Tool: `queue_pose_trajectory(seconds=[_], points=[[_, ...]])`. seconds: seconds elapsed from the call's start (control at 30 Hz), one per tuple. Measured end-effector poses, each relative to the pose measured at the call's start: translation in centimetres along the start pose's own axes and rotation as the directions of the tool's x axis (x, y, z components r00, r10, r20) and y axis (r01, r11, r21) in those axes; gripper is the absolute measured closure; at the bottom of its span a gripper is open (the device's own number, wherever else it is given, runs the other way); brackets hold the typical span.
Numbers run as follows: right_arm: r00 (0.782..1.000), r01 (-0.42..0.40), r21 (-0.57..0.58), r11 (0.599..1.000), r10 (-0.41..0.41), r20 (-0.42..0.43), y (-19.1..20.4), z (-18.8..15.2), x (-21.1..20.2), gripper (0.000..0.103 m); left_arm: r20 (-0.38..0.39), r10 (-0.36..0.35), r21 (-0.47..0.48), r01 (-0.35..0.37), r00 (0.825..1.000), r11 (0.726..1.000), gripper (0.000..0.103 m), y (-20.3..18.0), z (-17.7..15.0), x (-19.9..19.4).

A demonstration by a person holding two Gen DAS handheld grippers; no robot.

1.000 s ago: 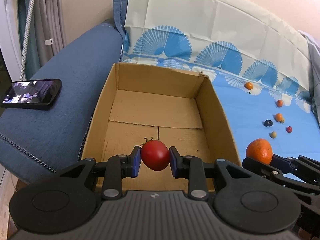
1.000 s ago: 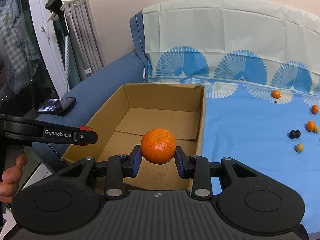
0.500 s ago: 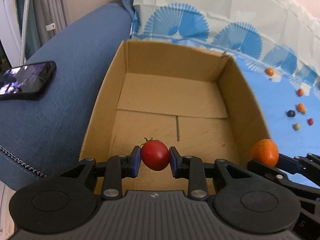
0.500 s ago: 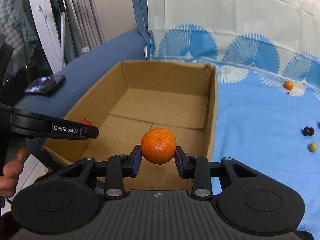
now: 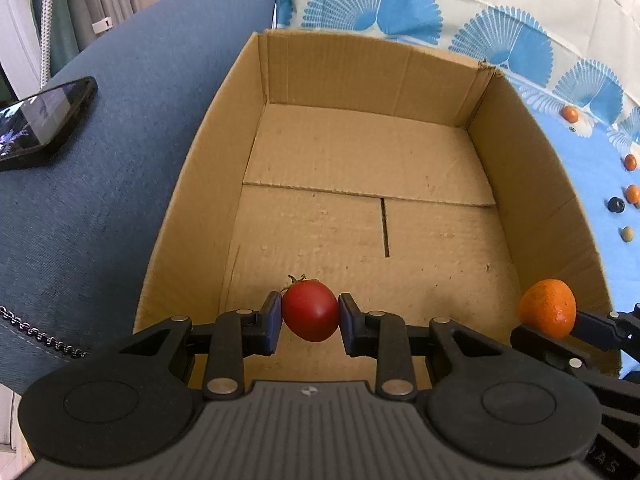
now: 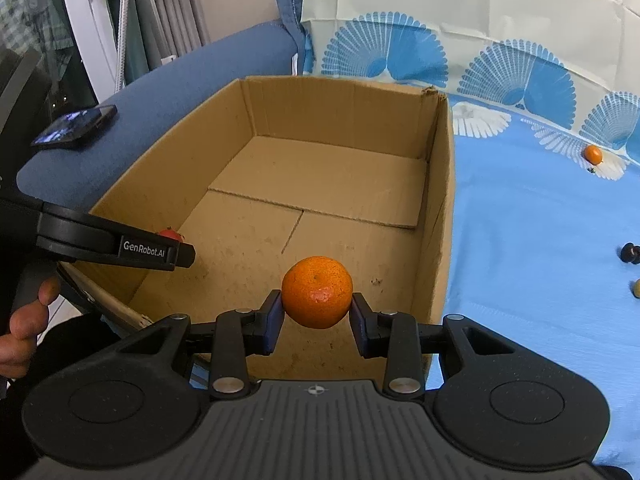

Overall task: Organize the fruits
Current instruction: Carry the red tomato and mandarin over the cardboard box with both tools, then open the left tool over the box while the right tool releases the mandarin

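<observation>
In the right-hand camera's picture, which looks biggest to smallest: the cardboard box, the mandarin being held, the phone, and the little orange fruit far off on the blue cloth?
1. cardboard box
2. mandarin, though its nearness to the camera inflates it
3. phone, which is farther off, so this ranking is unsure
4. small orange fruit

The cardboard box (image 5: 360, 208) fills the centre of both frames, its top open and its bare floor free from wall to wall. The left tongs (image 5: 310, 318) and right tongs (image 6: 317, 312) sit at the near edge, each filled by a fruit. At right, small fruits (image 5: 616, 205) dot the blue cloth (image 6: 540, 240); a phone (image 5: 40, 124) lies at far left.
</observation>
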State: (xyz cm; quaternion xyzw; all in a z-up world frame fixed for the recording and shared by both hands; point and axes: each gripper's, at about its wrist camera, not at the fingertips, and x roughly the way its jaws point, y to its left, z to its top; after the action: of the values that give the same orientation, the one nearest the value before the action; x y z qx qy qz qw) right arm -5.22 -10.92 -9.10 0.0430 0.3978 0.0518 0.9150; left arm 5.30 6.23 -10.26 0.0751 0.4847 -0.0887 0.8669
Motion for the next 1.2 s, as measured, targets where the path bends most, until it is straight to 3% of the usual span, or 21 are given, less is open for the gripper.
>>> queue_pose_trajectory(seconds=[0.53,0.57,0.6,0.63,0.67,0.73,0.8,0.93,1.2], points=[[1.0,0.011,-0.042,0.999,-0.011,0.001,0.3,-0.2,1.2,0.065,-0.026,0.026,0.012,-0.026,0.999,1.0,0.068,-0.4,0.0,1.9],[1.0,0.01,-0.042,0.999,-0.01,0.001,0.3,-0.2,1.2,0.065,-0.018,0.021,0.008,-0.021,1.0,1.0,0.064,-0.3,0.0,1.8],[1.0,0.008,-0.041,0.999,-0.008,-0.001,0.2,-0.1,1.2,0.065,-0.012,0.013,0.009,-0.013,1.0,1.0,0.04,-0.2,0.0,1.7],[1.0,0.007,-0.04,0.999,-0.007,-0.002,0.2,-0.1,1.2,0.061,-0.005,-0.008,0.008,0.008,1.0,1.0,0.023,-0.1,0.1,1.4],[1.0,0.003,-0.04,0.999,-0.003,0.001,0.1,0.0,1.1,0.055,-0.004,-0.052,0.006,0.052,0.999,0.999,0.017,-0.1,0.1,1.2],[1.0,0.005,-0.048,0.999,-0.004,0.029,0.1,0.2,0.3,0.028,0.016,-0.071,-0.001,0.071,0.997,0.997,0.006,-0.2,-0.1,0.4],[0.998,0.021,-0.07,0.997,-0.017,0.064,0.4,0.4,-0.8,0.02,0.062,-0.045,0.018,0.044,0.997,0.999,0.002,-0.5,-0.4,-0.8],[0.996,0.038,-0.095,0.995,-0.029,0.09,0.8,0.4,-3.6,0.009,0.14,-0.015,0.05,0.008,0.99,0.999,0.0,-0.5,-1.1,-4.1],[0.994,0.018,-0.021,1.0,-0.015,0.109,1.6,-0.9,-9.5,0.003,0.167,-0.015,0.026,0.01,0.986,1.0,0.0,-0.3,-4.1,-10.4]])
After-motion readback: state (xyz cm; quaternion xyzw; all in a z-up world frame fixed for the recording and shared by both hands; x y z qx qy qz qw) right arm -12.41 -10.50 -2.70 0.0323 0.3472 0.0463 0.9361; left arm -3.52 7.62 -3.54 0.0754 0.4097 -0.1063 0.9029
